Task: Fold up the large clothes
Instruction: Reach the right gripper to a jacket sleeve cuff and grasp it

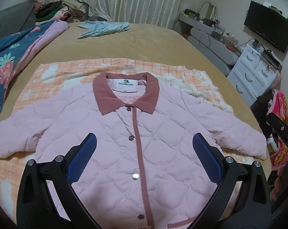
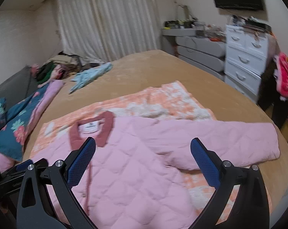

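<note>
Left wrist view: left gripper (image 1: 144,148) and right gripper (image 2: 143,152), jaws apart, above the flat jacket (image 1: 125,143); bed (image 1: 144,38) beyond lies bare.

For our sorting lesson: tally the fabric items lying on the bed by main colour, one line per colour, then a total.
Pink: 1, quilted jacket
Orange-and-white: 1, checked blanket
Light blue: 1, crumpled garment
Dark blue floral: 1, quilt
Total: 4

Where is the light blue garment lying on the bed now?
The light blue garment lies crumpled at the far end of the tan bed, near the curtain, well beyond the pink jacket.
</note>
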Motion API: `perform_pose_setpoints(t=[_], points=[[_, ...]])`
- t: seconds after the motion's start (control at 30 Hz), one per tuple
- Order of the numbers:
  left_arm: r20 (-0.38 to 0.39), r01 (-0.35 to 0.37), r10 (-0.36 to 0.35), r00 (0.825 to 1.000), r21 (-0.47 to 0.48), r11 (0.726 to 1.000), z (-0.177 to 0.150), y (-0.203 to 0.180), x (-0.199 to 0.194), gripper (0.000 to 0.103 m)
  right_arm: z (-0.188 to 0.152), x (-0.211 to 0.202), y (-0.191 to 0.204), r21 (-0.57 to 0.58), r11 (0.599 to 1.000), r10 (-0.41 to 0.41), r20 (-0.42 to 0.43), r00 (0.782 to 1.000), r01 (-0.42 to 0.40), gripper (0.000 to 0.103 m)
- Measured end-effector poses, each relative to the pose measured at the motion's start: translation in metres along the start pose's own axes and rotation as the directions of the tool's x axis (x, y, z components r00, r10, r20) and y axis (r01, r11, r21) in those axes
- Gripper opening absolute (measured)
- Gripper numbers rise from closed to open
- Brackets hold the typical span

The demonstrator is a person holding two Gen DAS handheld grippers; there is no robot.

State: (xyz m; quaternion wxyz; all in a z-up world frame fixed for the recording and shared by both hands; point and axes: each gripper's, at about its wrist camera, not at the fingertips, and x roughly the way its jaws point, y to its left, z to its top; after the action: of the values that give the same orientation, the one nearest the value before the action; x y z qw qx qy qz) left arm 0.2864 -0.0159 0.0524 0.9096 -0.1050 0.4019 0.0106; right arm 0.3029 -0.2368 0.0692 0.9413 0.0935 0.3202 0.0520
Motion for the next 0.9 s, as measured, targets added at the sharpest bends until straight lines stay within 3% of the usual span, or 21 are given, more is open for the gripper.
perform_pose_setpoints(t=[0.27,0.5,0.7,0.9], points=[[-0.029,0.012,-0.012,1.000,0.029,0.999,0.000,-0.029,0.038,0.094,-0.001,0.030,-0.067,0.133,0.984,-0.112,-0.037,0.993,0.116,0.099],[-0.081,0.024,-0.020,0.997,0.057,0.998,-0.007,-0.054,0.072,0.094,-0.008,0.048,-0.130,0.247,0.941,-0.220,-0.072,0.973,0.231,0.099],[-0.119,0.015,-0.004,0.993,0.084,0.996,-0.015,-0.070,0.099,0.094,-0.027,0.068,-0.187,0.392,0.875,-0.246,-0.144,0.958,0.284,0.099],[-0.143,0.002,0.010,0.990,0.084,0.996,-0.018,-0.071,0.117,0.094,-0.050,0.087,-0.241,0.534,0.774,-0.262,-0.217,0.940,0.339,0.099]])
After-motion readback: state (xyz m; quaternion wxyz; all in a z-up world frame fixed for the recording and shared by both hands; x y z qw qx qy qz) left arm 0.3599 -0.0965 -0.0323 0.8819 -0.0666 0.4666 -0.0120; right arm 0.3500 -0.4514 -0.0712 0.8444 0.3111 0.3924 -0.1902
